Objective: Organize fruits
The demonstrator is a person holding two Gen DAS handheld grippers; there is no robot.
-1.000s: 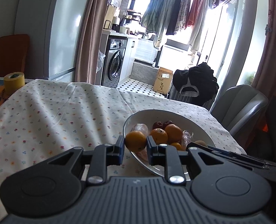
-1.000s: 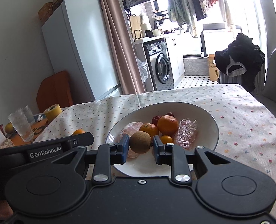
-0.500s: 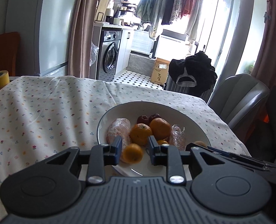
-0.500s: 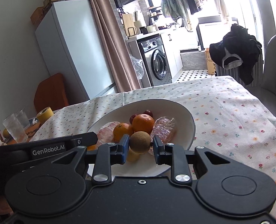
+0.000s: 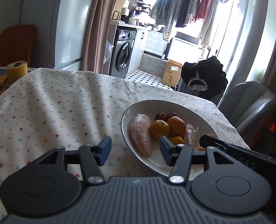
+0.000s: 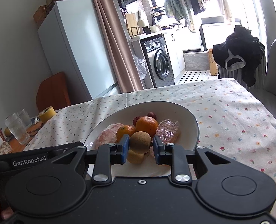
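Observation:
A white bowl (image 5: 124,127) (image 6: 194,123) on the flowered tablecloth holds two oranges (image 5: 159,129) (image 6: 146,124), two plastic-wrapped pink pieces (image 5: 140,133) (image 6: 168,131), red dates (image 5: 166,115) and a small orange (image 5: 176,140). My left gripper (image 5: 135,150) is open and holds nothing; it hangs at the bowl's near left rim. My right gripper (image 6: 140,149) is shut on a round brown fruit (image 6: 140,142), low over the bowl's near side. Just under the brown fruit lies a yellowish fruit (image 6: 136,157).
A yellow tape roll (image 5: 16,70) (image 6: 47,114) and two glasses (image 6: 17,130) stand at the table's left end. A grey chair (image 5: 250,102) is at the right edge. The other gripper's black arm (image 6: 35,160) (image 5: 240,155) crosses each view.
My left gripper has opened, left its small orange in the bowl, and drawn back to the left. My right gripper has carried the brown fruit closer over the bowl.

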